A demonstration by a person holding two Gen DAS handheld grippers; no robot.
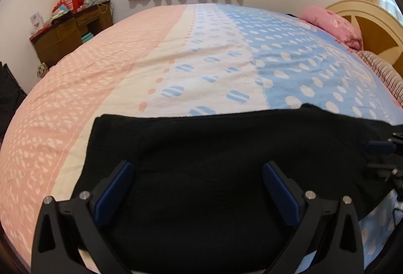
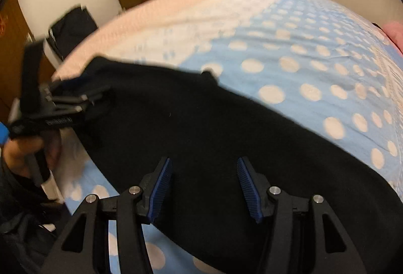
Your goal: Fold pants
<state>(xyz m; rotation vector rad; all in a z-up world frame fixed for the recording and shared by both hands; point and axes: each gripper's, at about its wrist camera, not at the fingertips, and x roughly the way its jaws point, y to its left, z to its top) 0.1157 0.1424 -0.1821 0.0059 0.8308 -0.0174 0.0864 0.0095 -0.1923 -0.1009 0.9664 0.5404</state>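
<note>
Left wrist view: left tool spread apart over black pants | pants lie flat on bed (near edge) | right tool fingers apart above pants, gripping nothing

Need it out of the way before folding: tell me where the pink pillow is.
The pink pillow sits at the far right of the bed in the left wrist view, against the cream headboard, well beyond the black pants.
</note>
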